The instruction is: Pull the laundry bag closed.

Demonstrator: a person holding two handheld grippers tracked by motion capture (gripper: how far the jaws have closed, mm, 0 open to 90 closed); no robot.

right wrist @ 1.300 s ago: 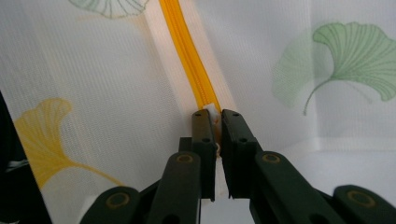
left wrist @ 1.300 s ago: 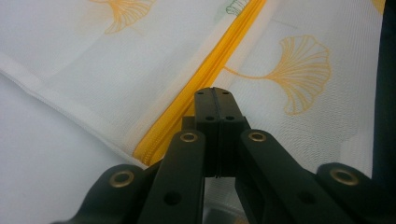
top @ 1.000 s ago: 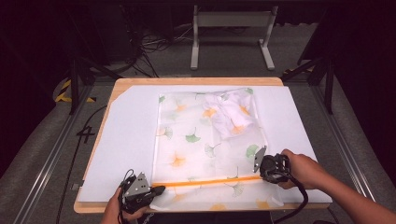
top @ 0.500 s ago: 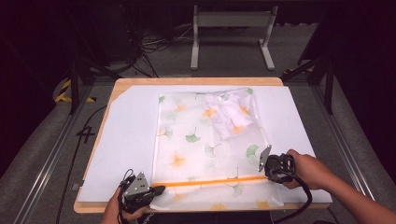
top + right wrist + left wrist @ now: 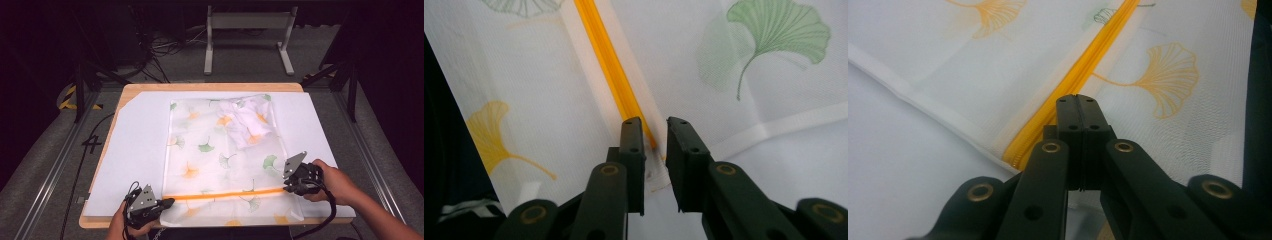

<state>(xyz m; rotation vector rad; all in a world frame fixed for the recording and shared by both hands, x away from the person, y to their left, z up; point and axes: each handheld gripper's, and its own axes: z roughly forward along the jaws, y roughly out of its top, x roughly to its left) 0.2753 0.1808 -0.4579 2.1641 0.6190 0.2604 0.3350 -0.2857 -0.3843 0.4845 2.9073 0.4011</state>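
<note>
Dark floor, cables and a metal stand lie behind my wooden bench [image 5: 150, 90], which carries a white sheet [image 5: 135, 145] over most of its top. On the sheet, reaching the bench's near edge, lies a translucent mesh bag [image 5: 220, 165] printed with ginkgo leaves; a crumpled white garment [image 5: 247, 125] sits inside it toward the far right corner. An orange zipper [image 5: 225, 194] crosses the bag near the front edge. My left gripper [image 5: 1078, 107] is pinched tight on the bag's fabric at the zipper's left end. My right gripper [image 5: 655, 131] sits at the zipper's right end; its jaws have just been opening and now stand narrowly apart, with the zipper's tip between them.
</note>
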